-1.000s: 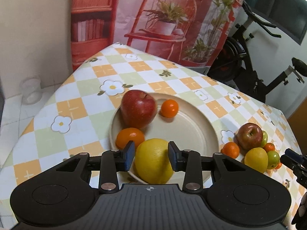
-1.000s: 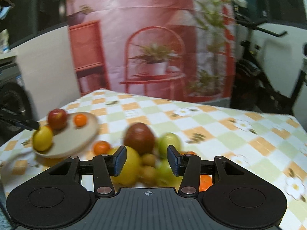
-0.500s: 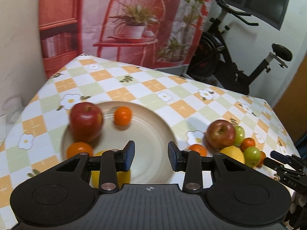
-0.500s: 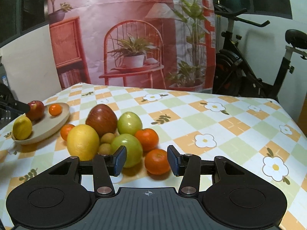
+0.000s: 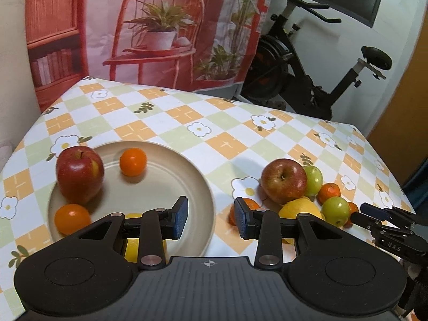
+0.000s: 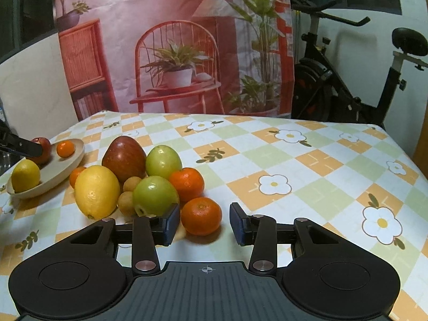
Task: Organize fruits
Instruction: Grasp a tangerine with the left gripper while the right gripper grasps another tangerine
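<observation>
A beige plate holds a red apple, a tangerine, an orange and a lemon that is partly hidden under my left finger. My left gripper hangs open over the plate's right rim with nothing between its fingers. To the right lies a pile with a red apple, a lemon, two green fruits, tangerines and small brown fruits. My right gripper is low at the pile. Its jaws are closing around the nearest tangerine, and the pads stand clear of it.
A checkered flower tablecloth covers the table, bare to the right of the pile. An exercise bike stands behind the far right corner, and a printed backdrop hangs behind the far edge.
My left gripper swung right, off the lemon that was between its fingers; the lemon stays on the plate. My right gripper sank toward the pile, and its jaws narrowed around the front tangerine.
</observation>
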{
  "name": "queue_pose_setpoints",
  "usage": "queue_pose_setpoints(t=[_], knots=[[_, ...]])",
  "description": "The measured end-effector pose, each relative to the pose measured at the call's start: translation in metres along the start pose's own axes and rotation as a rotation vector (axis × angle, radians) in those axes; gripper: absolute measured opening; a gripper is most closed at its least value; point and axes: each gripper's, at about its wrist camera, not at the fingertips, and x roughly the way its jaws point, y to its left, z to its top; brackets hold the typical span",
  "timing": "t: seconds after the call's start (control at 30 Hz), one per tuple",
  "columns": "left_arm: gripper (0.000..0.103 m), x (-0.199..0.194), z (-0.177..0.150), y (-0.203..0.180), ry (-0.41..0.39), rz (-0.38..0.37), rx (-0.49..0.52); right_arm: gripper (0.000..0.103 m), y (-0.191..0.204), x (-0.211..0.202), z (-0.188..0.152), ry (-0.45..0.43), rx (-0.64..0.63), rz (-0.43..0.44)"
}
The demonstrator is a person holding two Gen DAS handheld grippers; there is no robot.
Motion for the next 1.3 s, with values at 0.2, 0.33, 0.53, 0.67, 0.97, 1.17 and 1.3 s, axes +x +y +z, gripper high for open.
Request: queue_pose_setpoints(t=[0.2,0.33,0.53,0.67,0.97,1.17,1.3], knots=[[0.040,0.004,-0.001,-0.004,0.012,-0.014,0.007,0.036,0.001,0.008,0.000,0.033,-0.005,0.007],[0.040,0.006,-0.002,-0.006,0.020,-0.023,0.010,0.035,0.003,0.013,0.003,0.041,-0.018,0.007],[0.040,0.012,-0.001,-0.009,0.034,-0.043,0.018,0.034,-0.001,0.015,0.003,0.046,0.003,0.012],[0.040,0.019,-0.001,-0.012,0.041,-0.057,0.021,0.034,-0.001,0.016,0.002,0.049,0.011,0.016],[0.040,0.032,-0.003,-0.016,0.044,-0.088,0.013,0.033,-0.004,0.015,0.002,0.050,0.033,0.027],[0.041,0.044,-0.002,-0.023,0.055,-0.094,0.032,0.033,-0.004,0.015,0.002,0.049,0.034,0.027],[0.041,0.051,-0.002,-0.027,0.067,-0.089,0.058,0.033,-0.004,0.015,0.002,0.049,0.037,0.028]])
